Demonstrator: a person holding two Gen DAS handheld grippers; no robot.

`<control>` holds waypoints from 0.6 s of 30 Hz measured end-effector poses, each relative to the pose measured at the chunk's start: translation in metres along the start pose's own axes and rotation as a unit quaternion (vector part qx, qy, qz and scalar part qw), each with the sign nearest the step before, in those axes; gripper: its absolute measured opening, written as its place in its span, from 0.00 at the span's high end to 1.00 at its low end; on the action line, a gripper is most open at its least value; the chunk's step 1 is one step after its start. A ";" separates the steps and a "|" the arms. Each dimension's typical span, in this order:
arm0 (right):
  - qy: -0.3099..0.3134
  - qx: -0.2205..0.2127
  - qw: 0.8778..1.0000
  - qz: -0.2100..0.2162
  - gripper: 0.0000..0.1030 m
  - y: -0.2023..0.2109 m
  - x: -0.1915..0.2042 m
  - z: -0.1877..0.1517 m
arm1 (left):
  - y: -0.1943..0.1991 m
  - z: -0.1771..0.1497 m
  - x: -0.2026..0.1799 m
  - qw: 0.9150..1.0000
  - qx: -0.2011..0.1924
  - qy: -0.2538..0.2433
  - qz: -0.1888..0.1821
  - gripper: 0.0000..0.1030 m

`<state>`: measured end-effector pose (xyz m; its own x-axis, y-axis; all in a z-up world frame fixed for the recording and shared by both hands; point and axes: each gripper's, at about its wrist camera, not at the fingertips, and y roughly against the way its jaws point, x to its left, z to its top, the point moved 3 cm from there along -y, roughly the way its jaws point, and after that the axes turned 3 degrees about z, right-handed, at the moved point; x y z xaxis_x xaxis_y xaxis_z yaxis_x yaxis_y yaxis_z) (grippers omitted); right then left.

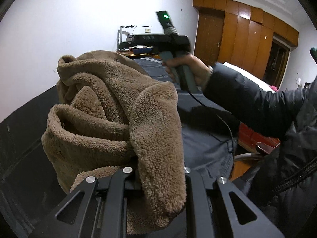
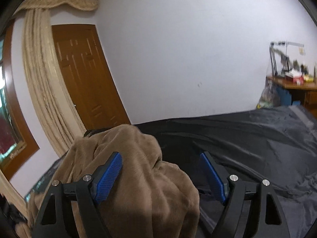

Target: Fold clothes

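A brown fleece garment [image 1: 111, 119] is bunched up and lifted above the dark bed cover [image 1: 206, 146]. My left gripper [image 1: 156, 180] has its fingertips hidden in the fleece, which passes between its black arms. In the right wrist view the same garment [image 2: 142, 178] hangs in front of the right gripper [image 2: 161, 170], whose blue pads [image 2: 108, 175] stand wide apart; the cloth lies between them, against the left pad. The right gripper's body [image 1: 170, 39] shows in the left wrist view, held in a hand above the bed.
The bed cover [image 2: 247, 138] spreads to the right. A wooden desk with clutter [image 2: 293, 83] stands by the white wall. A wooden door [image 2: 87, 79] and a beige curtain [image 2: 43, 89] are at left. Wooden wardrobes [image 1: 245, 37] stand at the far right.
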<state>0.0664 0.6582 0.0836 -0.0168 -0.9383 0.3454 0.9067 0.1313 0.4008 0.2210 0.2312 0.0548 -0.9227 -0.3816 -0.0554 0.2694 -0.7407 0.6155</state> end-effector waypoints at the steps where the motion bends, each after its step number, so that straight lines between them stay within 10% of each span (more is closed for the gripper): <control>1: -0.007 0.008 1.000 0.009 0.20 -0.007 0.001 0.005 | 0.001 -0.002 0.001 1.000 -0.002 0.001 -0.003 0.83; 12: 0.003 0.171 0.979 0.111 0.21 -0.115 0.056 0.005 | 0.010 -0.010 0.014 0.999 -0.021 0.020 -0.014 0.83; 14: 0.018 0.186 0.978 0.093 0.59 -0.119 0.059 -0.005 | 0.013 -0.013 0.017 0.999 -0.026 0.023 -0.013 0.82; 18: 0.028 0.168 0.982 0.076 0.72 -0.092 0.053 -0.014 | 0.021 -0.017 0.025 0.999 -0.029 0.030 -0.009 0.82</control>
<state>-0.0118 0.5924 0.0534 0.1404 -0.9143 0.3798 0.7070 0.3612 0.6081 0.2079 0.1968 0.0531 -0.9099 -0.3987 -0.1143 0.2695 -0.7778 0.5678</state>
